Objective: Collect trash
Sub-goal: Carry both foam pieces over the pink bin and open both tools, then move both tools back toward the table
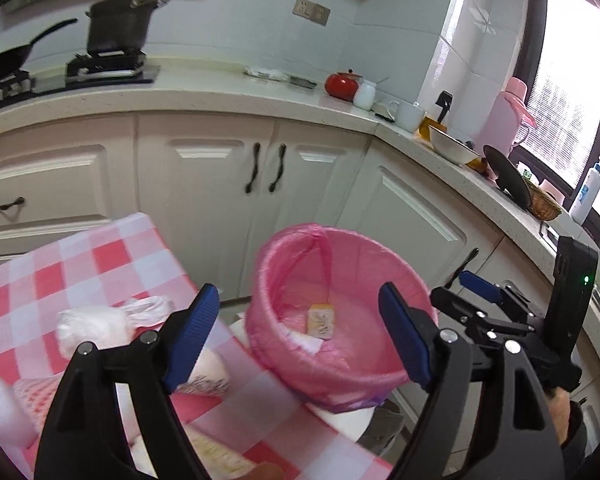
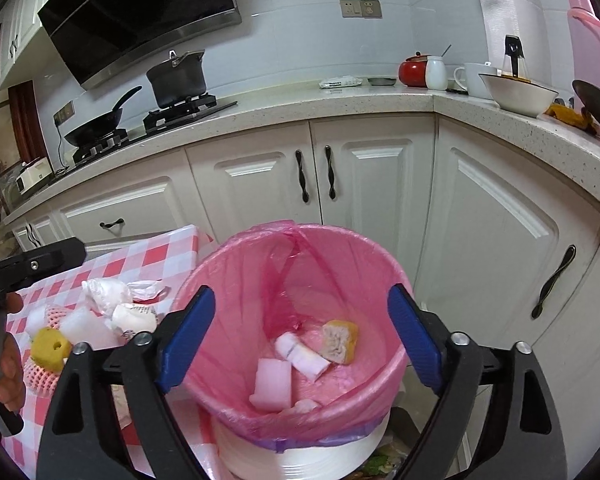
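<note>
Two grippers stood with their blue pads spread wide and nothing between them: the right gripper [image 2: 302, 336] hung over the mouth of the trash bin [image 2: 220, 280], and the left gripper [image 1: 298, 336] was poised over the table edge beside the bin's rim [image 1: 260, 264].

The bin stood upright, mouth up, a white pail lined with a thin pink bag [image 2: 364, 272] folded over the rim, with a purple band showing below the fold. It was just beside the corner of the red-and-white checked tablecloth [image 2: 152, 258], in front of the white cabinet doors [image 2: 380, 176].

At the bottom lay a white foam block [image 2: 272, 384], a white roll [image 2: 302, 356] lying flat with its long axis slanting from upper left to lower right, and a yellow sponge piece [image 2: 340, 340] with a pale face turned toward the camera.

On the cloth more trash remained: crumpled white plastic wrap [image 2: 108, 292], white foam chunks [image 2: 82, 326], a yellow sponge with a hole [image 2: 52, 346] and pink foam netting [image 2: 40, 376], clustered near the bin's left side.
</note>
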A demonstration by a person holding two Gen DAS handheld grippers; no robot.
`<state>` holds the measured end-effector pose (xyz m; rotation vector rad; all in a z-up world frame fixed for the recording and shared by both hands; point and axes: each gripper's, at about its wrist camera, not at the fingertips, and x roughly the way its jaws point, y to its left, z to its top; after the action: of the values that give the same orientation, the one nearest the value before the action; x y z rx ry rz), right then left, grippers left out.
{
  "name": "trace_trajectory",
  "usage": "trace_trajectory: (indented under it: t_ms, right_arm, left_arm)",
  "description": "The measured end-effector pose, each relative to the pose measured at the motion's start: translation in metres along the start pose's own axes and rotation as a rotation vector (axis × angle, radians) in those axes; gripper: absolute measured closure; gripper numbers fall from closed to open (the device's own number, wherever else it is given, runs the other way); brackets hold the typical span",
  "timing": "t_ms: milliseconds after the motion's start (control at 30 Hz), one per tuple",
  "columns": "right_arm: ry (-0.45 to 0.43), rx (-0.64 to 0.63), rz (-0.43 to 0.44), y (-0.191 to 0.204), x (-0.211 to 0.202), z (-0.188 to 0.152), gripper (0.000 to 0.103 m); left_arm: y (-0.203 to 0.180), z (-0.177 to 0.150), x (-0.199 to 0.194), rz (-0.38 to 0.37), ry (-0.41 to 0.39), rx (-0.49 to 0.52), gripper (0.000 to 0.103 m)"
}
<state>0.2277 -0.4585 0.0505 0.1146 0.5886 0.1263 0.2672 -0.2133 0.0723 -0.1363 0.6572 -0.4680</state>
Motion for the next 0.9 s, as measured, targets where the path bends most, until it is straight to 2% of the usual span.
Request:
trace_trajectory:
  t_ms: [200,533,633,900]
  right_arm:
    - [-0.009,-0.018,0.032,0.029,-0.013,-0.006,0.018]
    - [0.035,-0.062,0.108,0.088,-0.011,-0.021,0.018]
    - [0.054,-0.074,0.138,0.106,-0.007,-0.026,0.018]
    - [0.111,-0.135,0.187,0.152,0.005,-0.050,0.018]
  left_arm:
    - [0.026,-0.019,-0.043,0.080,-0.033,-0.001,0.022]
    - [0.106,-0.047,-0.130,0.247,-0.092,-0.081,0.022]
    - [0.128,-0.057,-0.150,0.304,-0.099,-0.100,0.022]
    - [0.185,-0.093,-0.184,0.382,-0.087,-0.196,0.023]
